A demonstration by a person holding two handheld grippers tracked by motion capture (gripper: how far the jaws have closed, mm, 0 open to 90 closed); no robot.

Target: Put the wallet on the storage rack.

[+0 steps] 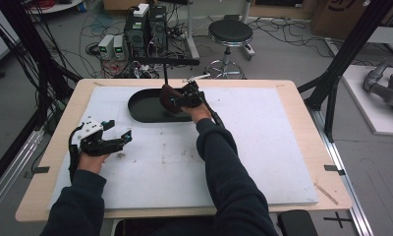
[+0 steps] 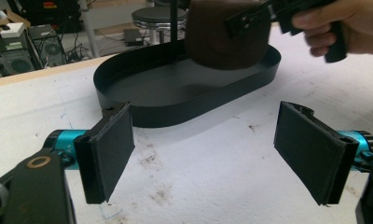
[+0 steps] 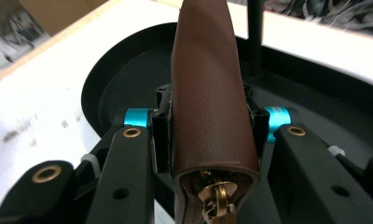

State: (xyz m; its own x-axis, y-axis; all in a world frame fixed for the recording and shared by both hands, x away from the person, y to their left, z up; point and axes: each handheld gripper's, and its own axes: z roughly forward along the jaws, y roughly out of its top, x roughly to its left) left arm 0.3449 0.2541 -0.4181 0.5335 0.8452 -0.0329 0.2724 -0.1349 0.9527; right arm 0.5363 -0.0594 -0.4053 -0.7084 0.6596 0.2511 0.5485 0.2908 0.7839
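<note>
Holding a brown pouch (image 3: 208, 88) over the black tray (image 1: 140, 110), the right tool (image 1: 177, 102) has the carrying part done; what seems left is lowering it in and letting go. Its jaws are clamped on the pouch's sides, zipper end toward the camera. The left tool (image 1: 120, 138) rests on the white surface (image 1: 263, 147), jaws wide apart, empty.

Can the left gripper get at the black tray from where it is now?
Probably yes: the left gripper is open, and bare mat lies between it and the tray. The right gripper holds the pouch over it.
</note>
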